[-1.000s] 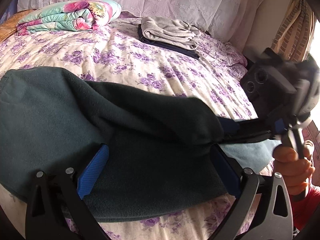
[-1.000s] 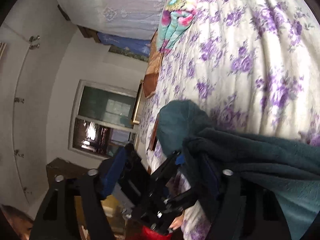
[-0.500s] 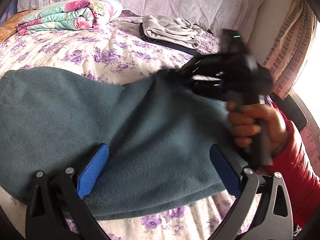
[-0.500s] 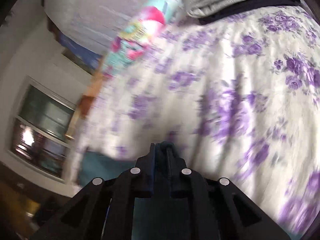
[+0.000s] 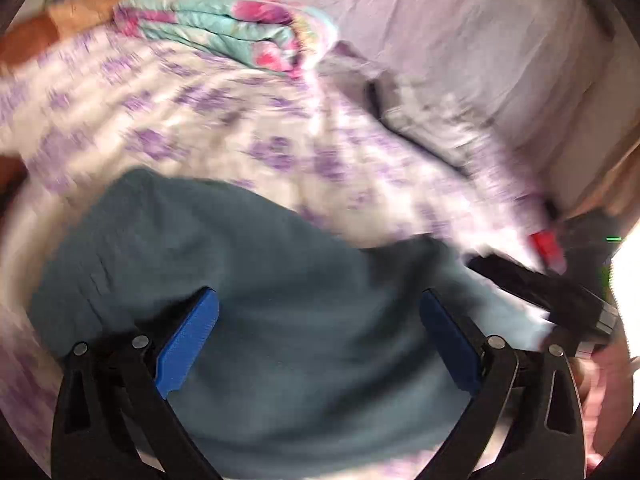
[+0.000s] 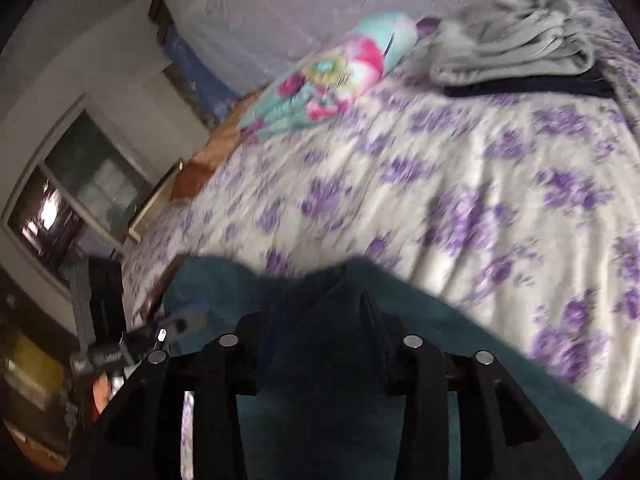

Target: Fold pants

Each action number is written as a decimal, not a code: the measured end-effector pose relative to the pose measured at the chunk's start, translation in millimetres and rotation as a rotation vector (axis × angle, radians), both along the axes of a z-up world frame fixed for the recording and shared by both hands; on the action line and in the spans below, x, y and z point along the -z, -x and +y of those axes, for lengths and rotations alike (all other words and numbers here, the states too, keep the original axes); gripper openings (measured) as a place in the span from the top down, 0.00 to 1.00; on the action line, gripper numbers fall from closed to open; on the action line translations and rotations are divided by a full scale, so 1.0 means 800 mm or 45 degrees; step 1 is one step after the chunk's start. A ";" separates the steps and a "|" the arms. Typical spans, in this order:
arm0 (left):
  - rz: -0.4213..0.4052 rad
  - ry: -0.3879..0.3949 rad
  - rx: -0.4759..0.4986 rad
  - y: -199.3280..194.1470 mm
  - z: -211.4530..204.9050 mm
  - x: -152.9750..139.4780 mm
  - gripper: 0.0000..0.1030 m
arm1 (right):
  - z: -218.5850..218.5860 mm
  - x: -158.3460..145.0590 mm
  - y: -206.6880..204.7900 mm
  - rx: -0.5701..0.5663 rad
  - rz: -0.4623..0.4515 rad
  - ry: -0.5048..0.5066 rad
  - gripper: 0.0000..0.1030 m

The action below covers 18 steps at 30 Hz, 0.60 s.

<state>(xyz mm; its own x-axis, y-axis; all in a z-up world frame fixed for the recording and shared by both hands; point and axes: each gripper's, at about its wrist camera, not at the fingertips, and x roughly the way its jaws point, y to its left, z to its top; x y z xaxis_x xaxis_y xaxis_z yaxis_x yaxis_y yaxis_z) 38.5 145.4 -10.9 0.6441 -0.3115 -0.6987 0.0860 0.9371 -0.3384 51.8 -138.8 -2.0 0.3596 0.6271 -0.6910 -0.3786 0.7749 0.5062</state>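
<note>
The dark teal fleece pants [image 5: 248, 280] lie folded on the floral bed sheet. My left gripper [image 5: 320, 340] is open just above them, its blue pads [image 5: 188, 340] wide apart on either side of the cloth. In the right wrist view the pants [image 6: 460, 332] spread under my right gripper [image 6: 320, 300], whose fingers are wrapped in a dark bunch of the cloth. The right gripper also shows in the left wrist view [image 5: 532, 280] at the pants' right edge. Both views are motion-blurred.
A folded pink-and-teal quilt [image 5: 240, 28] lies at the head of the bed. A pile of folded grey and dark clothes [image 6: 516, 52] sits at the far right of the bed. A window [image 6: 76, 196] and furniture are off the bed's left side.
The right gripper has carried the lifted fold of the pants across and down from the middle to the right edge. The left gripper's view has tilted up and blurred, its fingers still open.
</note>
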 end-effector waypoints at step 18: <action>-0.208 0.168 0.057 0.058 -0.039 -0.023 0.05 | -0.366 -0.030 0.314 1.059 -0.100 -0.078 0.41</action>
<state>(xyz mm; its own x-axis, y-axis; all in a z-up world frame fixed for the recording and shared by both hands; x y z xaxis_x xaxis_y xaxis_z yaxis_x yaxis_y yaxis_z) -8.0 114.1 7.1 0.7289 -0.4243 -0.5372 0.1903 0.8794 -0.4364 -199.4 -431.8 22.2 0.7672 0.1719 -0.6180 0.2686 0.7888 0.5528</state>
